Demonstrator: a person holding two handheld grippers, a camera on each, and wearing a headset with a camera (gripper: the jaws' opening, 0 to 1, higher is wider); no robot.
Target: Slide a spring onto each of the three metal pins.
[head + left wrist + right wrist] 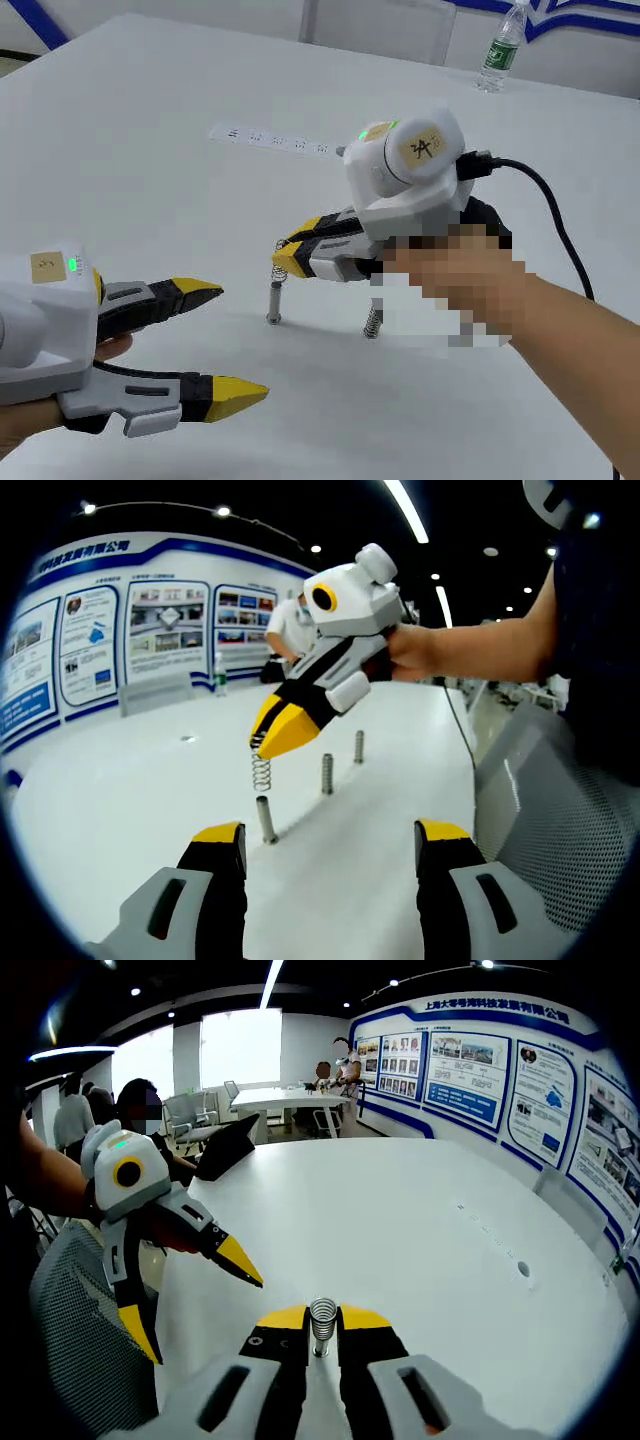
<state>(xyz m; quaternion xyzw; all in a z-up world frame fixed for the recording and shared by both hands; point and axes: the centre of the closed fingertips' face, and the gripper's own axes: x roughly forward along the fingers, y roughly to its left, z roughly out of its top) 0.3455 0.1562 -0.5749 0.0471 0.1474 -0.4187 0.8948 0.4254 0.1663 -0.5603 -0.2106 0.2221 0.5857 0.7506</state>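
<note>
**Spring poised over the bare pin**

Head view: the right claw (pixel 286 257) is clenched on a spring (pixel 278 264), gripping its upper coils. It holds the spring directly above a bare pin (pixel 274 303) that stands upright in the middle of the tabletop (pixel 150 150), well away from every edge. A second pin (pixel 372 320), just to the right of the bare one, wears a spring of its own. The left claw (pixel 225 345) hovers toward the near left of the tabletop, released, with its jaws wide apart and nothing between them. A water bottle (pixel 500 45) stands by the far edge.

Left gripper view: three pins stand in a row running away from the camera, and the nearest is the bare one. The spring hangs from the right claw with its long axis upright. Its lower end points down at the pin's top, just above it and not touching. Whether both farther pins carry springs is too small to tell.

Right gripper view: the yellow tips are closed on the spring, whose open end ring faces the camera.

To do this step well, the spring's axis should probably stay in line with the pin, with the bottom coil centred over the tip. It should then be lowered straight down and let go only once several coils are over the pin. A tilted spring would likely catch on the pin's rim.
</note>
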